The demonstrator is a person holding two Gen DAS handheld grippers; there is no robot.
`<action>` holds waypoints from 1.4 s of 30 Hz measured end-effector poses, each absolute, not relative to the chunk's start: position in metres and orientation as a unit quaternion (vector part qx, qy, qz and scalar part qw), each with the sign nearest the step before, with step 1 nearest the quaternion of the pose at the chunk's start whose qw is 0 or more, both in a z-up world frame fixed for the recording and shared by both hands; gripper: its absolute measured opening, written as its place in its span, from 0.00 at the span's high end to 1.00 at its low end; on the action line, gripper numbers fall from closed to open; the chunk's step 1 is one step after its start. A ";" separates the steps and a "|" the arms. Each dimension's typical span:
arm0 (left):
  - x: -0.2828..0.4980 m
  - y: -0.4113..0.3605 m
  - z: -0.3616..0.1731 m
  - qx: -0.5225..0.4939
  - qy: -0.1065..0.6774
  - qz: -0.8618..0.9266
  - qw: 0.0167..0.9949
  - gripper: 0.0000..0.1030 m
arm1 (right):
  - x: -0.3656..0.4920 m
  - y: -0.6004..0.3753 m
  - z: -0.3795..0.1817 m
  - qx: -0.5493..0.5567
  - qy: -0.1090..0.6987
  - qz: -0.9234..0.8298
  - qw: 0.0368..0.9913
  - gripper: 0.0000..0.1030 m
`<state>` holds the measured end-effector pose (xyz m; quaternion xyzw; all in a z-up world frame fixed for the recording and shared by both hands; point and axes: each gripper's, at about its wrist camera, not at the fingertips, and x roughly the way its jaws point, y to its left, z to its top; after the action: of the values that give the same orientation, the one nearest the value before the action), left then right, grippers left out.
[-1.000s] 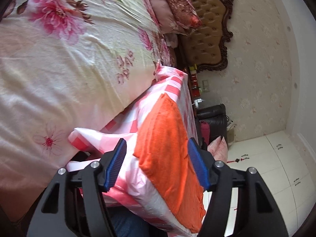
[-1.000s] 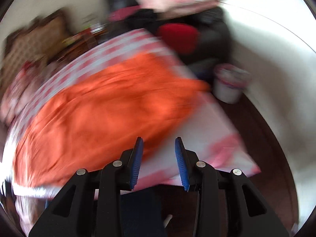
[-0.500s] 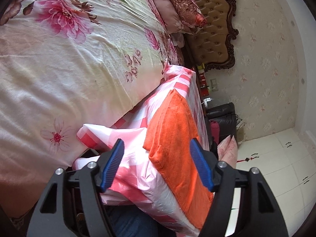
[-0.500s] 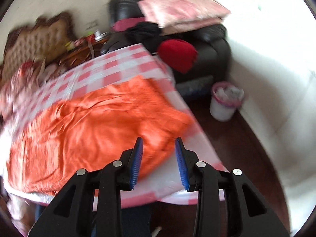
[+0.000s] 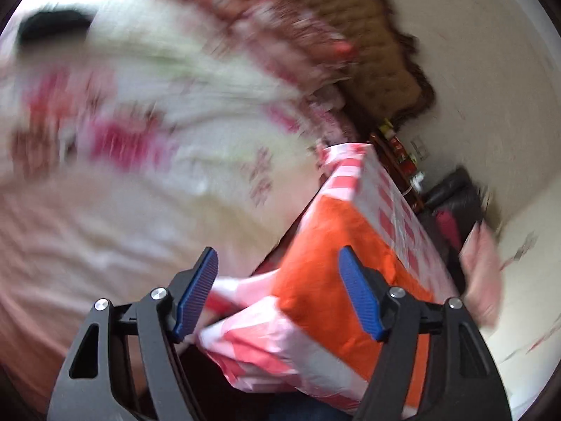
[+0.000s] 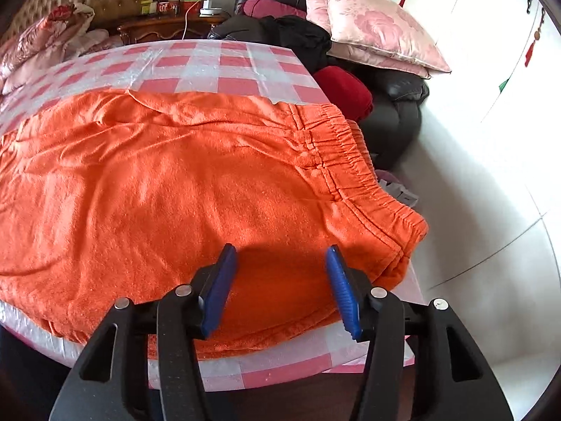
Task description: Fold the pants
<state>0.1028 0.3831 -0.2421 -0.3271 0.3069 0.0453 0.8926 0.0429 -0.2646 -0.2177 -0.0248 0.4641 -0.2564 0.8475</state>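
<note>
Right claw (image 6: pixel 282 286), jaws just widened, hovers empty over the orange pants (image 6: pixel 168 182); left claw (image 5: pixel 278 291) gapes empty, its view blurred toward the bed (image 5: pixel 140 182).

Along the near edge of the table (image 6: pixel 245 368) you have open air for a gripper to pass. The orange pants (image 6: pixel 175 182) cover most of the top; only the far checked strip is bare. Past the right edge, a black chair (image 6: pixel 396 105) piled with pillows (image 6: pixel 378 24) crowds the far right corner. The bed (image 5: pixel 140 182) flanks the left edge (that view is blurred).
</note>
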 end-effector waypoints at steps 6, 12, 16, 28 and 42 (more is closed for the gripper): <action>0.120 0.199 -0.205 0.006 0.318 -0.083 0.944 0.30 | 0.046 -0.263 -0.221 -0.032 0.461 -0.266 0.846 0.48; 0.154 0.083 -0.246 0.076 0.396 -0.198 0.894 0.44 | 0.046 -0.263 -0.222 -0.030 0.459 -0.266 0.847 0.48; 0.179 0.079 -0.258 0.079 0.410 -0.176 0.891 0.59 | 0.045 -0.266 -0.221 -0.022 0.460 -0.263 0.848 0.48; 0.224 0.150 -0.251 0.053 0.431 -0.085 0.897 0.44 | 0.051 -0.272 -0.211 -0.009 0.466 -0.264 0.844 0.45; 0.209 0.149 -0.252 0.045 0.424 -0.079 0.901 0.44 | 0.214 -0.249 -0.197 -0.033 0.466 -0.141 0.873 0.58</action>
<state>0.2090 0.1491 -0.2523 0.0450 0.4244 -0.0792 0.9009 0.2135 -0.2485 -0.1972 -0.0334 0.4656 -0.1409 0.8731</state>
